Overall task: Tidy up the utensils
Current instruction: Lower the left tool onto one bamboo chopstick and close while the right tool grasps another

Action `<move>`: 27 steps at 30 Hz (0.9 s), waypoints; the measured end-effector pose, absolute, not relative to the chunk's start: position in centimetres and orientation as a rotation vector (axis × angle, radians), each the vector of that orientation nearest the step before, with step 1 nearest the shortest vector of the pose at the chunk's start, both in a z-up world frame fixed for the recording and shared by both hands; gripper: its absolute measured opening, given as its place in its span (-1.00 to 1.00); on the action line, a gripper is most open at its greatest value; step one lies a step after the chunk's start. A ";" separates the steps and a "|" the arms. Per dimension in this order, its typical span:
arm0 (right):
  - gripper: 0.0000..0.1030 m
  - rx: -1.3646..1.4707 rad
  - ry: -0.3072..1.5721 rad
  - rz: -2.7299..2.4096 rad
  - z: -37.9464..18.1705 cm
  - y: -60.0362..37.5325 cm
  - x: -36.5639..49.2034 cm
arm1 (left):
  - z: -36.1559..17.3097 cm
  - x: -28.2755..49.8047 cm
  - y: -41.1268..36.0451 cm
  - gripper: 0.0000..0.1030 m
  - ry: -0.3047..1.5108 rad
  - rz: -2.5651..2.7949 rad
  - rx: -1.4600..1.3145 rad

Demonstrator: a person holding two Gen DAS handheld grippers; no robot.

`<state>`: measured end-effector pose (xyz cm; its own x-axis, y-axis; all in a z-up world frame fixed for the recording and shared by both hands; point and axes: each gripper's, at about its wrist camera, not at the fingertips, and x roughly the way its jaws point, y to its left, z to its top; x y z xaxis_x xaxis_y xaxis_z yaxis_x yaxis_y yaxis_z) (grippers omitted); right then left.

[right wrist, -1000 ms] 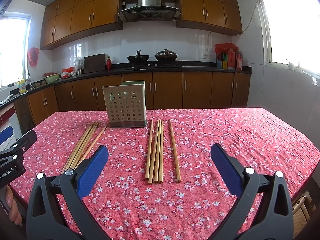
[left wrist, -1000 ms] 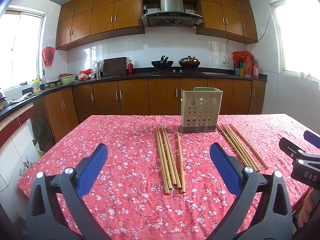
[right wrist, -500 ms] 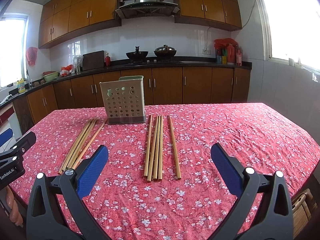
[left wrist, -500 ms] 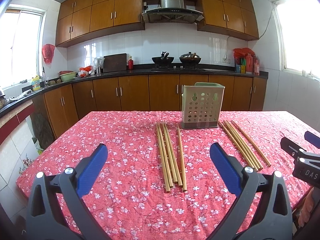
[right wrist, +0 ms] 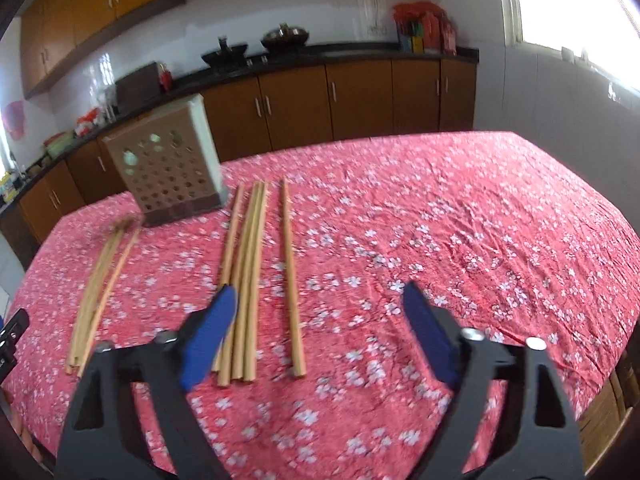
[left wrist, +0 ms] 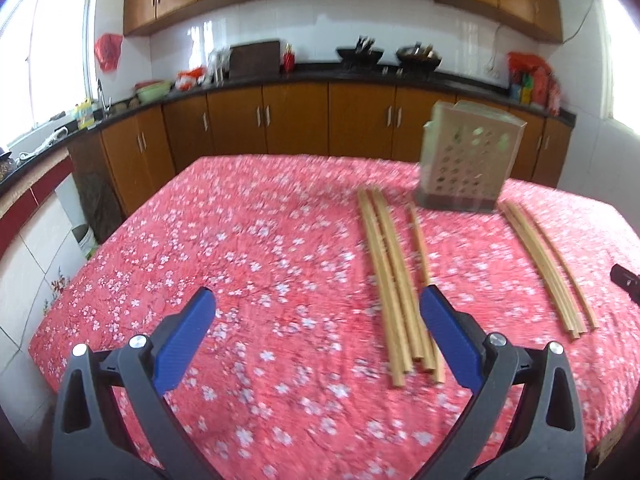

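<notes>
Two bundles of wooden chopsticks lie on the red flowered tablecloth in front of a perforated pale green utensil holder (left wrist: 470, 168), which also shows in the right wrist view (right wrist: 170, 166). The left bundle (left wrist: 394, 284) lies just ahead of my left gripper (left wrist: 316, 320), which is open and empty above the cloth, with its right pad beside the sticks' near ends. The right bundle (right wrist: 246, 276) lies ahead of my right gripper (right wrist: 320, 316), which is open and empty, with its left pad over the near ends. Each view also shows the other bundle, in the left wrist view (left wrist: 544, 268) and in the right wrist view (right wrist: 100, 284).
The table (left wrist: 240, 240) is covered by the red cloth (right wrist: 460, 220). Wooden kitchen cabinets and a dark counter with pots run behind it. The other gripper's tip shows at the frame edge (left wrist: 626, 282) (right wrist: 12, 332).
Both grippers have moved forward and lower toward the chopsticks and tilted; the views are motion-blurred. Both stay open. The chopsticks and holder have not moved.
</notes>
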<state>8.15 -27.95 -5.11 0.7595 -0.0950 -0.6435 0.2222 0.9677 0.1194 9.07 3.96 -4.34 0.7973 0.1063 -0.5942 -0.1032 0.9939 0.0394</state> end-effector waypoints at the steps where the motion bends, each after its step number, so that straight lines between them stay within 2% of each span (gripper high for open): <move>1: 0.23 0.197 0.713 -0.175 -5.4 -28.1 8.9 | -4.6 9.8 4.2 0.93 0.663 0.117 0.010; 3: 0.02 0.235 0.773 -0.143 -6.3 -28.7 10.5 | -5.0 10.9 4.5 0.93 0.689 0.108 0.005; 5: -0.06 0.253 0.806 -0.125 -6.7 -28.9 11.5 | -5.2 11.8 4.9 0.84 0.709 0.078 -0.018; 10: -0.23 0.238 0.867 -0.087 -7.7 -28.2 13.2 | -5.9 13.6 4.9 0.32 0.778 0.007 -0.056; 16: -0.50 0.178 0.885 -0.093 -8.2 -27.8 13.9 | -7.1 15.6 3.7 -0.15 0.854 -0.071 -0.054; 21: -0.53 0.165 0.879 -0.095 -8.0 -28.0 13.6 | -8.1 16.8 3.0 -0.36 0.911 -0.100 -0.027; 25: -0.53 0.142 0.877 -0.101 -8.2 -27.5 14.5 | -8.2 17.4 2.8 -0.37 0.929 -0.096 -0.005; 27: -0.53 0.132 0.877 -0.104 -8.3 -27.3 14.9 | -8.4 17.5 2.8 -0.45 0.941 -0.086 0.011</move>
